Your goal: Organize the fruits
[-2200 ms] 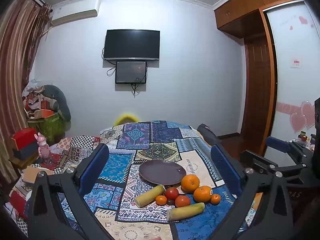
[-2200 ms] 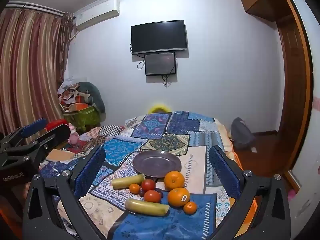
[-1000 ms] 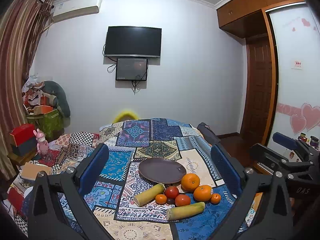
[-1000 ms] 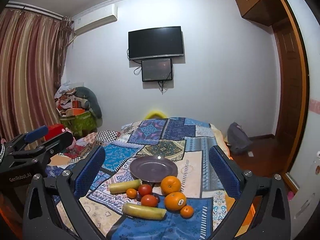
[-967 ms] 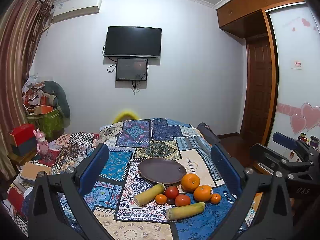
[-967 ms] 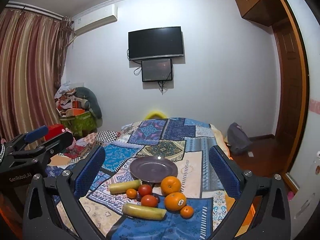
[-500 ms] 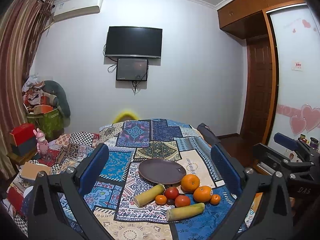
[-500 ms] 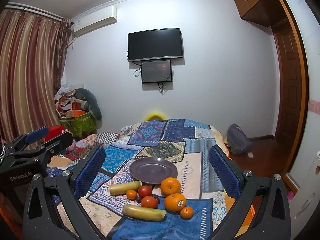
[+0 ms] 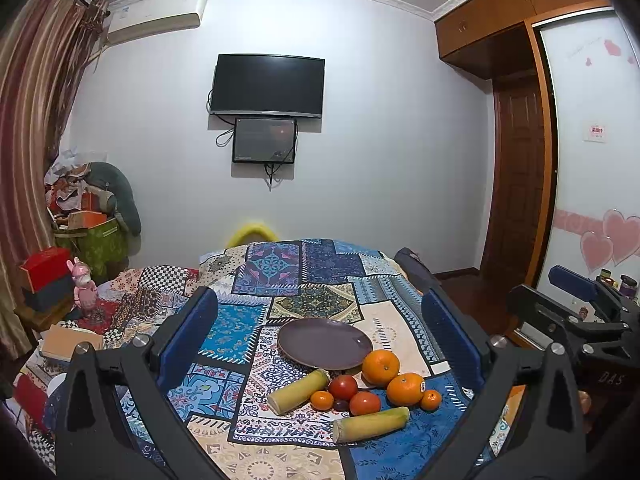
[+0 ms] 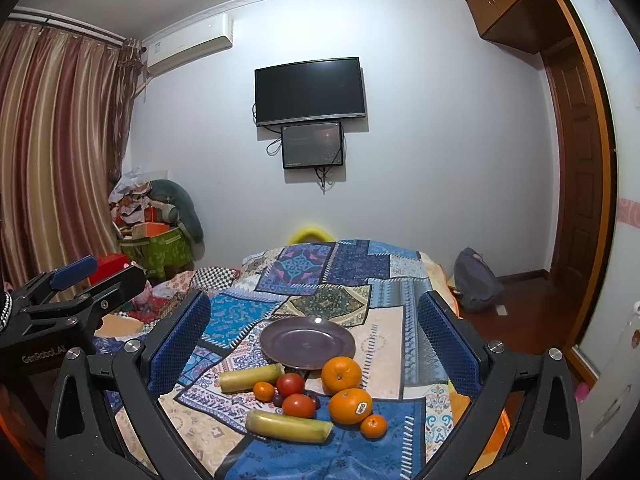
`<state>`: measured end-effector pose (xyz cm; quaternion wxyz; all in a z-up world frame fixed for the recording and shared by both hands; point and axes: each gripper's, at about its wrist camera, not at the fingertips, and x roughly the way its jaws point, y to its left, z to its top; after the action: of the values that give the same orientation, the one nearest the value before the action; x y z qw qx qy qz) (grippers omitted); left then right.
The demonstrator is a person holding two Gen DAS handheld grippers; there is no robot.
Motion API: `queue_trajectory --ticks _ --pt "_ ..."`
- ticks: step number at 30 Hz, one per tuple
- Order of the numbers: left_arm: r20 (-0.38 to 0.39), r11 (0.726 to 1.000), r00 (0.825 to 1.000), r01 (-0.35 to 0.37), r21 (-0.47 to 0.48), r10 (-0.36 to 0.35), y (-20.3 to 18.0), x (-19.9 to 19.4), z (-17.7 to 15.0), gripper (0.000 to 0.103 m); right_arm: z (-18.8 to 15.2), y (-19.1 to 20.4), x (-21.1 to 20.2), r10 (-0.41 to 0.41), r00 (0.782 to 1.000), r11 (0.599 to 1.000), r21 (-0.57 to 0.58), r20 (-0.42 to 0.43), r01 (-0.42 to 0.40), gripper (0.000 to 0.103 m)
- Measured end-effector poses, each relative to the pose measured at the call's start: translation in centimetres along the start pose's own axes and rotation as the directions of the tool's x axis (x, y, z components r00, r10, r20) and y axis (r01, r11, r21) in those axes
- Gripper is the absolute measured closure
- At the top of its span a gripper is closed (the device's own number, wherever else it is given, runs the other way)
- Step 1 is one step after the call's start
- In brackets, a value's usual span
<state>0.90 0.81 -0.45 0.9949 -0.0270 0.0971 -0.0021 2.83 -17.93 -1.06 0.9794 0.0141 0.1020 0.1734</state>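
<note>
Fruit pile [image 9: 356, 394] and purple plate [image 9: 325, 343] sit on the bed ahead between both wide-apart jaws, left gripper [image 9: 320, 344] and right gripper [image 10: 314, 344] holding nothing.

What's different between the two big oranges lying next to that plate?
The far orange lies right at the rim of the purple plate, while the near orange sits further from it, beside a small tangerine. The near orange carries a sticker on its side; the far one shows none, only a stem dimple. Both are round, bright orange, similar in size, and rest on the patterned quilt, untouched by either claw.
</note>
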Motion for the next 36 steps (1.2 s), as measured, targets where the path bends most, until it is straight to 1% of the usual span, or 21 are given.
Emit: queue_trajectory --ticks 15,20,23,25,26,27,29,31,33,34,36 --pt "-0.001 1.000 1.000 -0.007 0.004 0.007 -0.3 0.1 -0.1 0.000 -0.2 0.0 0.1 0.010 1.000 1.000 -0.002 -0.002 -0.010 0.000" --pt "-0.009 1.000 1.000 -0.002 0.011 0.002 -0.4 0.3 -0.1 0.000 -0.6 -0.3 0.7 0.013 1.000 1.000 0.003 -0.018 -0.012 0.000" --pt "-0.013 1.000 1.000 -0.017 0.019 0.017 -0.6 0.7 -0.3 0.000 -0.9 -0.7 1.3 0.030 0.998 0.999 0.022 -0.047 -0.029 0.000" --pt "-0.032 1.000 0.999 -0.015 0.023 0.015 -0.6 1.4 -0.5 0.005 -1.3 -1.1 1.8 0.036 0.997 0.999 0.034 -0.067 -0.033 0.001" --pt "-0.042 1.000 0.999 -0.012 0.024 0.013 -0.7 1.7 -0.6 0.011 -1.5 -1.3 2.1 0.036 0.997 0.999 0.034 -0.075 -0.033 0.003" --pt "-0.058 1.000 0.998 -0.011 0.023 0.012 -0.7 2.1 -0.8 0.018 -1.8 -1.4 2.5 0.034 0.995 0.999 0.033 -0.091 -0.031 0.007" --pt "-0.084 1.000 0.996 -0.005 0.025 0.008 -0.8 2.8 -1.3 0.021 -2.3 -1.8 3.3 0.028 0.992 0.999 0.033 -0.121 -0.025 0.011" --pt "-0.116 1.000 0.993 0.000 0.030 0.003 -0.8 3.8 -1.7 0.024 -2.8 -2.1 4.0 0.030 0.988 0.999 0.036 -0.150 -0.025 0.018" --pt "-0.146 0.999 0.989 0.009 0.038 -0.003 -0.9 4.8 -2.2 0.030 -3.5 -2.5 4.9 0.025 0.983 0.999 0.033 -0.183 -0.019 0.022" --pt "-0.161 0.999 0.987 0.016 0.042 -0.009 -1.0 5.3 -2.5 0.032 -3.9 -2.7 5.4 0.022 0.978 0.999 0.032 -0.205 -0.016 0.026" --pt "-0.192 0.999 0.981 0.032 0.044 -0.023 -1.1 6.2 -3.0 0.033 -4.6 -3.2 6.4 0.022 0.970 0.999 0.031 -0.242 -0.015 0.031"
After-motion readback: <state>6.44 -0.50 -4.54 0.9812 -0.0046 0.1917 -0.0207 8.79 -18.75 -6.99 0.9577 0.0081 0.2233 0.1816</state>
